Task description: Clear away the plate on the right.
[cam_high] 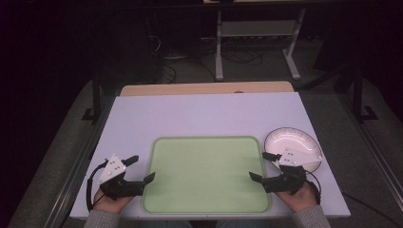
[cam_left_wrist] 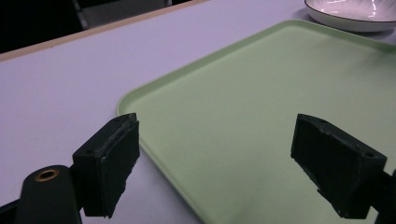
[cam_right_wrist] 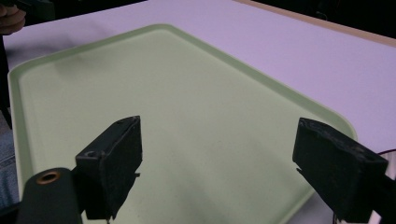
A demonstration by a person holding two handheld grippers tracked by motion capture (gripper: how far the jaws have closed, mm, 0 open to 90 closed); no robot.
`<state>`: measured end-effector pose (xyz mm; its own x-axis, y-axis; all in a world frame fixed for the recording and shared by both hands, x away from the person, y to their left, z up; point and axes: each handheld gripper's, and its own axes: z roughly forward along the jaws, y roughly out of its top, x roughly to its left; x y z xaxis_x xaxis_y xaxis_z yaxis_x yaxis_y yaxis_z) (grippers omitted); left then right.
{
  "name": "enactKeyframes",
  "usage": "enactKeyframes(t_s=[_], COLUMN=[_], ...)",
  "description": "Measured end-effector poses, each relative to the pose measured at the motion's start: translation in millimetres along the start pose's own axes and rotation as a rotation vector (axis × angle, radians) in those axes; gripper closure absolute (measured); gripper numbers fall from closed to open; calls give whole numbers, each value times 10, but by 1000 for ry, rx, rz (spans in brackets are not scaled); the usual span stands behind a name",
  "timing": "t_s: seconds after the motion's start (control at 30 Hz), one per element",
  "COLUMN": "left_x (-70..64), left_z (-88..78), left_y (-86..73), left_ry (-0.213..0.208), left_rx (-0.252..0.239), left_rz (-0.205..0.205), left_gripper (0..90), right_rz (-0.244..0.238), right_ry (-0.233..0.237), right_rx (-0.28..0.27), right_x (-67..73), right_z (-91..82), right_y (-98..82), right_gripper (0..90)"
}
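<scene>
Flanking the green tray, the left gripper sits at the tray's 9 o'clock edge and the right gripper at its 3 o'clock edge, both with jaws spread wide and nothing between them. The tray lies flat on the white table, bare, toward the table's 6 o'clock side, and a white plate rests just beside the tray's 2 o'clock corner, close behind the right gripper. The likeliest trouble, as I judge it, is at that plate: if the right gripper swings back toward 1 o'clock, its rear jaw or cable could knock the plate toward the table's 3 o'clock edge. A shallow bite on the tray's thin rim could also slip, and an uneven lift from the two sides would tilt it.
</scene>
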<state>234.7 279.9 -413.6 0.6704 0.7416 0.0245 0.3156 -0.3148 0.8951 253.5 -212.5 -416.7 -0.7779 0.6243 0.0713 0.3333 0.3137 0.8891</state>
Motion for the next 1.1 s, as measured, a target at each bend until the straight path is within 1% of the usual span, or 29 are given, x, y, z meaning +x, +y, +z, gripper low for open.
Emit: enactKeyframes(t_s=[0.07, 0.23, 0.33, 0.47, 0.57, 0.67, 0.77, 0.9, 1.1], left_x=[0, 2, 11, 16, 14, 13, 19, 18, 21], left_z=[0, -5, -11, -16, -14, -16, -19, -24, -23], left_y=[1, -2, -6, -8, -8, -9, -12, -9, -11], left_ry=[0, 6, 6, 9, 7, 8, 7, 8, 6], left_rx=[0, 6, 1, 1, 1, 1, 3, 0, 0], left_rz=[0, 7, 0, -4, -1, -4, -6, -9, -11], left_gripper=[151, 151, 151, 151, 151, 151, 151, 151, 152], right_rz=[7, 4, 11, 40, 45, 61, 58, 54, 45], right_ry=[3, 3, 8, 29, 38, 41, 37, 10, -2], right_rx=[0, 4, 6, 26, 44, 43, 44, 47, 47], right_x=[5, 1, -11, -25, -40, -61, -76, -96, -124], right_z=[-11, -33, -42, -49, -66, -112, -164, -248, -368], right_y=[-7, -18, -21, -8, -11, -12, -13, -8, -3], right_gripper=[150, 151, 150, 144, 145, 146, 147, 150, 150])
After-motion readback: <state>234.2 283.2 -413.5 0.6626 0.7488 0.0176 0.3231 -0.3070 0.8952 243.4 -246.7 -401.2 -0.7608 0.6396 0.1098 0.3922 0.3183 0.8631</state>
